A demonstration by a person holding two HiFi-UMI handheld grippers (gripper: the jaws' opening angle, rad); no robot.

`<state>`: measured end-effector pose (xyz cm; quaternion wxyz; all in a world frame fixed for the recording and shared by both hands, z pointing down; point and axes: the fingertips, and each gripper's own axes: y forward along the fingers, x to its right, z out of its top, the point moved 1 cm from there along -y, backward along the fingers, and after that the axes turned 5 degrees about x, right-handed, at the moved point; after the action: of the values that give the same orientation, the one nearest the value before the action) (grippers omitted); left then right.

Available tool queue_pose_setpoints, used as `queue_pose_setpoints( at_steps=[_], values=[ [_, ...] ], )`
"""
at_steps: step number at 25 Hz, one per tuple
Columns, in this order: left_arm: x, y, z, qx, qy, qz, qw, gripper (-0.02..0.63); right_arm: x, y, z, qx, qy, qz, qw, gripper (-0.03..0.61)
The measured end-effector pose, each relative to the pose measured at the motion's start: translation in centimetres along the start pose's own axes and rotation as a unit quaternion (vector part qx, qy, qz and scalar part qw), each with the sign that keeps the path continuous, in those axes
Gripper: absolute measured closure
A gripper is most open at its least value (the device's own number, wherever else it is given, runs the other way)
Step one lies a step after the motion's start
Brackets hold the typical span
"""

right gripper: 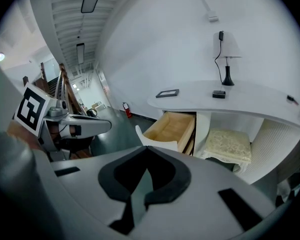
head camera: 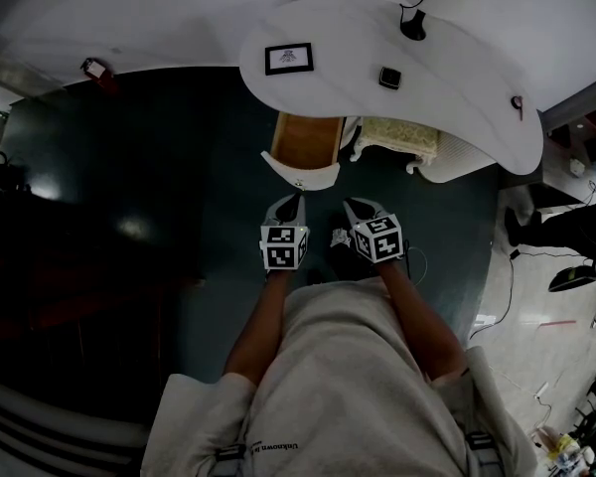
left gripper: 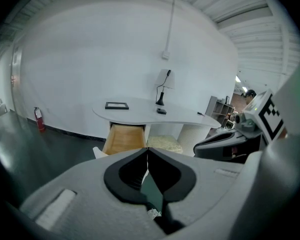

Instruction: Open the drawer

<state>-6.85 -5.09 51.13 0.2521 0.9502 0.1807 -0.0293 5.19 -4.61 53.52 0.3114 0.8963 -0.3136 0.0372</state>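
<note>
The drawer (head camera: pixel 306 139) under the white curved desk (head camera: pixel 457 87) stands pulled out, its bare wooden inside showing behind a white curved front (head camera: pixel 304 175). Both grippers hover side by side just in front of that panel, touching nothing. My left gripper (head camera: pixel 297 200) is shut and empty, with its black pads meeting in the left gripper view (left gripper: pixel 148 149), where the drawer (left gripper: pixel 124 138) lies beyond. My right gripper (head camera: pixel 350 205) also looks shut with nothing in it (right gripper: pixel 147 148), and the drawer (right gripper: pixel 174 126) is ahead of it.
A cushioned cream stool (head camera: pixel 397 135) sits under the desk, right of the drawer. On the desk are a framed picture (head camera: pixel 288 58), a small black box (head camera: pixel 389 78) and a lamp (head camera: pixel 413 23). A fire extinguisher (head camera: pixel 97 70) stands at the far left wall. A person (head camera: pixel 576 229) is at the right edge.
</note>
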Motion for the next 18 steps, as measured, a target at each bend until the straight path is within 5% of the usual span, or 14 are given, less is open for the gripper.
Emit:
queue_pose_setpoints(
  at_steps=[18],
  values=[
    [-0.05, 0.31, -0.10, -0.007, 0.000, 0.003, 1.0000, 0.603, 0.32, 0.35, -0.26, -0.007, 0.011, 0.008, 1.000, 0.563]
  ],
)
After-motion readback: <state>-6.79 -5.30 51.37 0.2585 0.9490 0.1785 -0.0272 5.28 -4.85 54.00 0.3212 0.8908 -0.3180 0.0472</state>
